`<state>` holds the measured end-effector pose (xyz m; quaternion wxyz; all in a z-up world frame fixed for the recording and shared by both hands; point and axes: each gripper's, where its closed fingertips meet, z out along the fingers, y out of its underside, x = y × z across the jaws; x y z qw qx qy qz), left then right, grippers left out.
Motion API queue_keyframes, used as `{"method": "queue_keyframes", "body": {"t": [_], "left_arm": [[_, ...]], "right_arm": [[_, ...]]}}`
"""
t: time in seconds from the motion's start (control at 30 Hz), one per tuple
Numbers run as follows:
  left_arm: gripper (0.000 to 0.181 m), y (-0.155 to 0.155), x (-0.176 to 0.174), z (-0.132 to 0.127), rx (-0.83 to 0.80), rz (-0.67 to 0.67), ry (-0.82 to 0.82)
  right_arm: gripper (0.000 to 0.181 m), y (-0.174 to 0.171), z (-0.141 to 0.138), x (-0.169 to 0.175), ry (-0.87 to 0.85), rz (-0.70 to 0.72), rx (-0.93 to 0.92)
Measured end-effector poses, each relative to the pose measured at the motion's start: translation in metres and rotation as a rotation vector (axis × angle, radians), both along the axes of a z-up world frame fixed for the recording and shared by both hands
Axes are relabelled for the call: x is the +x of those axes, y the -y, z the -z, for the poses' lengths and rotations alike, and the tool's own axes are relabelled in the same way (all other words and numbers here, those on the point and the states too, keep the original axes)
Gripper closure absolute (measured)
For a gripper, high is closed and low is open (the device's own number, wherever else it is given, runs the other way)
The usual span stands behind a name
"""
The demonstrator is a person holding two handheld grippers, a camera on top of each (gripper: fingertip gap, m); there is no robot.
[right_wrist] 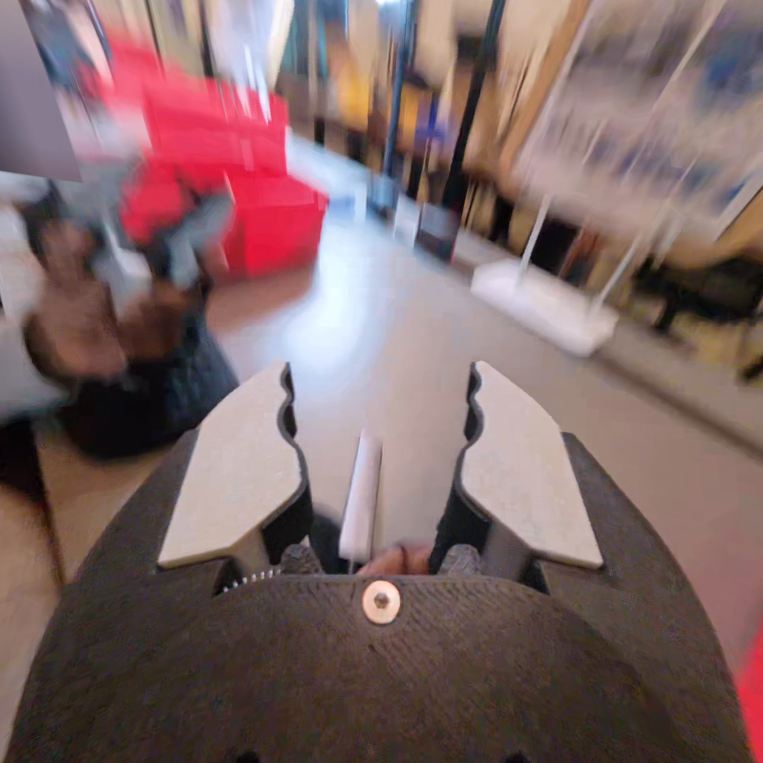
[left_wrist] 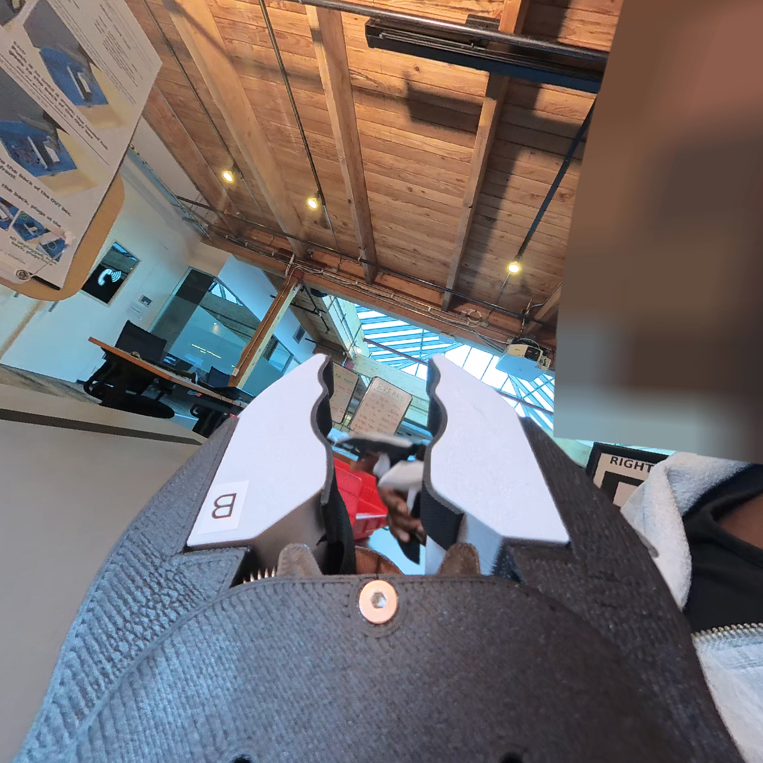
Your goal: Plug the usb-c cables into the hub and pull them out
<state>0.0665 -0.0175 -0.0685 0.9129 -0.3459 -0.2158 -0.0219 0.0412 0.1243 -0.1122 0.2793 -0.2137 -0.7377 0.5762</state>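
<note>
The left gripper [left_wrist: 380, 371], its two pale fingers [left_wrist: 285, 446] spread apart with nothing between them, pointed up toward a wooden plank ceiling [left_wrist: 371, 144] where three round spot lamps [left_wrist: 312, 202] glowed. Above and to its left hung one board of instruction sheets [left_wrist: 58, 124]; beyond its fingertips stood two whiteboards [left_wrist: 382, 406]. Low in the gap between the fingers showed red bins [left_wrist: 357, 495] and the other gripper, held in a hand [left_wrist: 398, 514]. To its right was the person's pale zip jacket [left_wrist: 710, 681].

The right gripper [right_wrist: 380, 371] was likewise held wide, gripping nothing, over a grey tabletop [right_wrist: 371, 330]. The view was heavily motion-blurred. One thin white upright piece [right_wrist: 363, 495] stood between the finger bases; what it was could not be told. Ahead and to the left sat a stack of red bins [right_wrist: 256, 173], their contents too smeared to make out; a count was not possible. A white base with thin posts [right_wrist: 545, 313] lay ahead to the right.

Neither the hub nor any USB-C cable could be identified in either view.
</note>
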Motion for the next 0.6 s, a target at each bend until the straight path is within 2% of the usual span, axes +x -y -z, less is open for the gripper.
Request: {"method": "queue_keyframes", "body": {"t": [0.07,0.13,0.2,0.23,0.3,0.4,0.47,0.53,0.6], "left_arm": [[0.138,-0.003,0.001,0.001,-0.024,-0.009,-0.013],[0.138,-0.008,0.003,0.002,-0.059,-0.016,-0.026],[0.138,-0.013,0.005,0.003,-0.097,-0.027,-0.047],[0.138,-0.015,0.006,0.003,-0.114,-0.036,-0.061],[0.138,-0.017,0.009,0.003,-0.149,-0.067,-0.093],[0.138,-0.021,0.015,0.001,-0.217,-0.122,-0.151],[0.137,-0.019,0.021,-0.006,-0.285,-0.139,-0.201],[0.136,-0.002,0.036,-0.028,-0.335,-0.157,-0.314],[0.136,0.033,0.049,-0.053,-0.381,-0.253,-0.421]], "right_arm": [[0.091,0.008,-0.061,0.015,-0.293,-0.042,-0.337],[0.1,-0.004,-0.103,0.037,-0.489,-0.057,-0.73],[0.11,-0.013,-0.106,0.049,-0.517,-0.078,-1.03],[0.107,-0.009,-0.098,0.047,-0.477,-0.092,-1.091],[0.104,0.007,-0.087,0.043,-0.409,-0.133,-1.103],[0.107,0.022,-0.084,0.044,-0.452,-0.132,-0.974],[0.107,0.025,-0.082,0.041,-0.437,-0.127,-0.96],[0.107,0.025,-0.081,0.04,-0.405,-0.143,-0.988],[0.108,0.022,-0.08,0.037,-0.39,-0.134,-1.009]]}}
